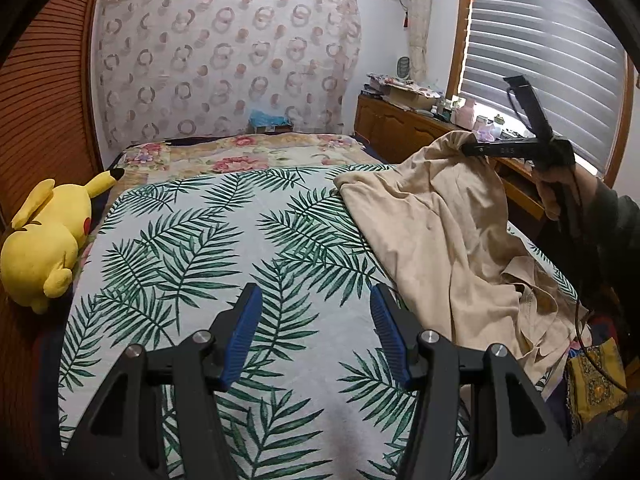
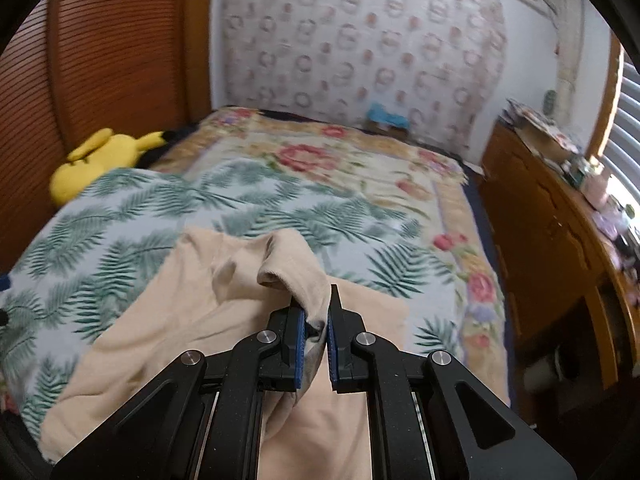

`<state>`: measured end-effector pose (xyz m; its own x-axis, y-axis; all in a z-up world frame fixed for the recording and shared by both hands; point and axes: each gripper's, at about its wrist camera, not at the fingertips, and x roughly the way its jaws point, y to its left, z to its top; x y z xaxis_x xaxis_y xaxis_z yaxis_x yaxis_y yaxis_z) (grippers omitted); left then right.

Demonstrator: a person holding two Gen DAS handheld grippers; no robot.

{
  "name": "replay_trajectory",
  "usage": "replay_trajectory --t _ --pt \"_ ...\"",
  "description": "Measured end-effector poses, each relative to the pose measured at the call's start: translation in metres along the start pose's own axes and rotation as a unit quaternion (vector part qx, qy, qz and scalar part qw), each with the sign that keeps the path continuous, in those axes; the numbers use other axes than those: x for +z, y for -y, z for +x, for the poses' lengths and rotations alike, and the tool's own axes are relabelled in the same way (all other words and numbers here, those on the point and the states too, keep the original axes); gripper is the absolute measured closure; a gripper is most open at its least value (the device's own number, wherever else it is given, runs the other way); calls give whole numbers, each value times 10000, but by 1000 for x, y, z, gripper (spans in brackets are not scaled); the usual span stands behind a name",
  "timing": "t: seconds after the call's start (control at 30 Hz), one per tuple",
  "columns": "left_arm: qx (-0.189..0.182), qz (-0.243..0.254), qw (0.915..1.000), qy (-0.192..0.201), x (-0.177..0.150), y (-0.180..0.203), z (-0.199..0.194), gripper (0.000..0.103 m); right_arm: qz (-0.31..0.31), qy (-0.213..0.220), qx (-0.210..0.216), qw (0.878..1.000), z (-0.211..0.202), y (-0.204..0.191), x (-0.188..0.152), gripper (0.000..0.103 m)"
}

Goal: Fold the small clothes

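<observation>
Lifting beige garment [image 2: 192, 320] edge in right gripper [image 2: 316, 312], leaf-print bedspread [image 1: 224, 240] beside

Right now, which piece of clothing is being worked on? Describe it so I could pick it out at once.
Start at the bed, under its palm-leaf sheet. On its window side lies a plain beige garment, crumpled, with one end lifted off the sheet by the right gripper, shut on a fold. It is the only plain cloth there; the covers are printed, and the yellow plush sits across the bed.
</observation>
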<state>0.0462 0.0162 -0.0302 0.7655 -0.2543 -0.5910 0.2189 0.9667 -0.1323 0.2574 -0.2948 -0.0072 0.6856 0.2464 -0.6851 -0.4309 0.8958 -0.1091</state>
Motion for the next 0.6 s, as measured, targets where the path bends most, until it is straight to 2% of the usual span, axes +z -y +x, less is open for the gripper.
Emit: replay_trajectory --t 0.13,0.27,0.3,0.37,0.47,0.6 --pt "-19 22 10000 -32 -1 3 1 48 200 -97 -141 9997 13 20 -4 97" --pt "-47 39 10000 -46 -2 7 2 48 407 -243 -521 9975 25 33 -9 96" --pt "-61 45 10000 -52 -2 8 2 48 448 -262 -638 9966 26 34 -10 93" --pt "-86 51 9999 -59 -1 10 2 48 507 -284 -894 9943 24 39 -12 77" --pt "-172 89 9998 -84 -2 17 4 48 600 -222 -752 9951 7 44 -19 76" --pt "-282 196 9993 -141 -3 30 9 48 437 -145 -521 9976 -20 28 -34 74"
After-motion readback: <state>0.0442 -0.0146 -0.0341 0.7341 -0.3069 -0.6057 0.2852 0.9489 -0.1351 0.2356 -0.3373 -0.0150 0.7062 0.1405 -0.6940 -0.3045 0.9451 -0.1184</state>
